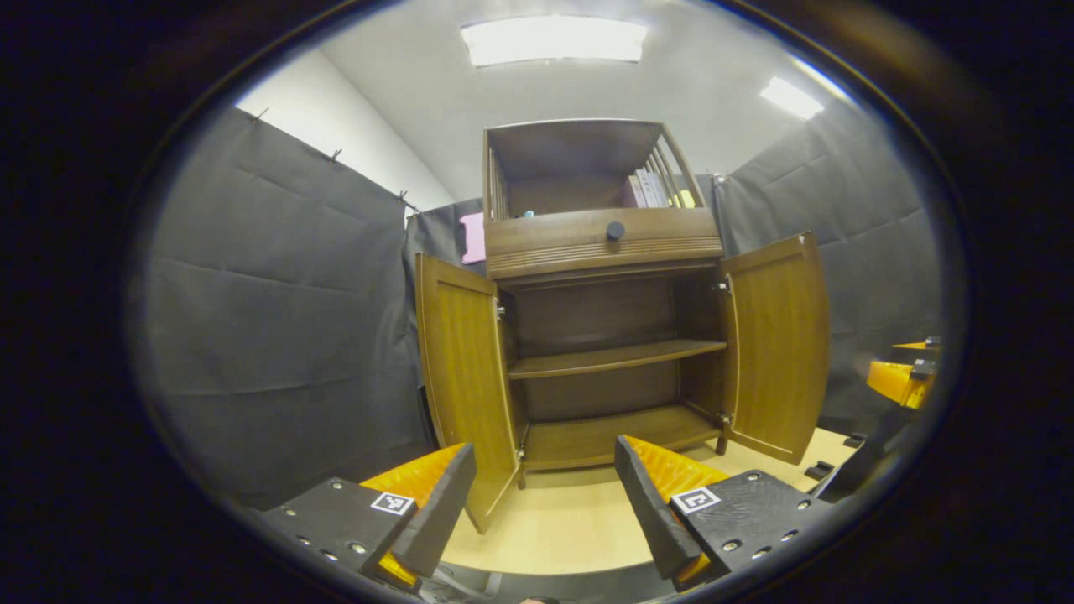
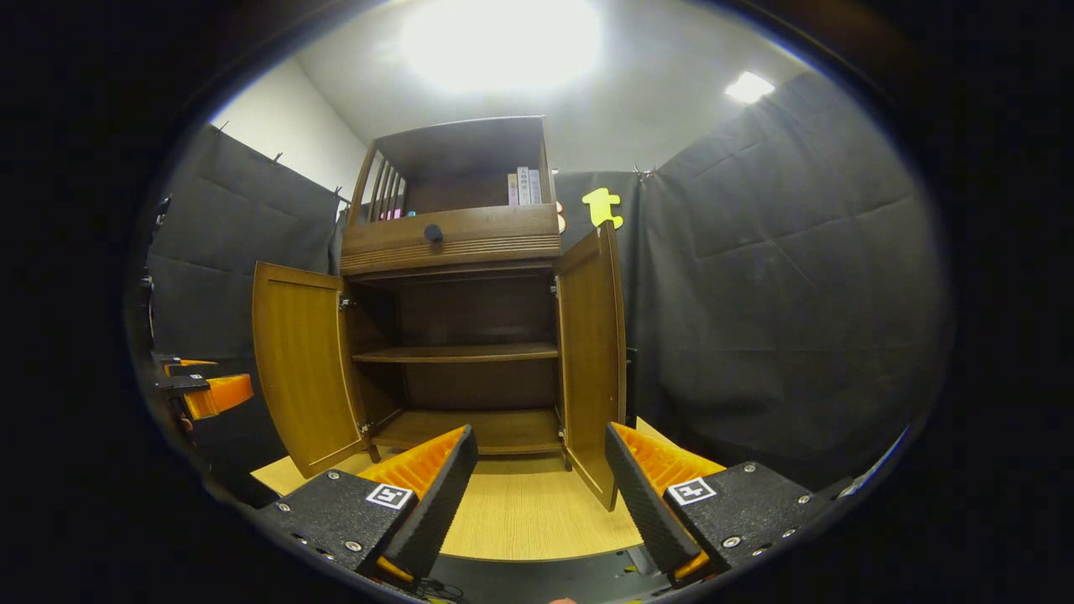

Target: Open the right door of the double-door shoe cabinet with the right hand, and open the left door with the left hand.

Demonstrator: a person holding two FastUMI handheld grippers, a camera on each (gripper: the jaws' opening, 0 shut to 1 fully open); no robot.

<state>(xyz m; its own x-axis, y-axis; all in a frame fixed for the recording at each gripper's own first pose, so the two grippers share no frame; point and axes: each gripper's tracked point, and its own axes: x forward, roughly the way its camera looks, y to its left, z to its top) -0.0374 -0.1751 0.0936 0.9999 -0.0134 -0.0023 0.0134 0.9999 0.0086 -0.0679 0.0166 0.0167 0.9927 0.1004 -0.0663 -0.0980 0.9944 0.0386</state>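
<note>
Already both doors stood wide, tongs backed off and empty.
The cabinet [image 1: 600, 335] sat on the pale floor [image 1: 570, 520] against the black cloth, left door [image 1: 461, 377] and right door [image 2: 591, 352] swung well out, shelves bare. Left tongs [image 1: 545, 512] and right tongs [image 2: 541, 495] hung apart from the doors, fingers spread, gripping nothing. Judged best: leave both doors alone and hold the tongs clear, so neither leaf gets nudged shut.
</note>
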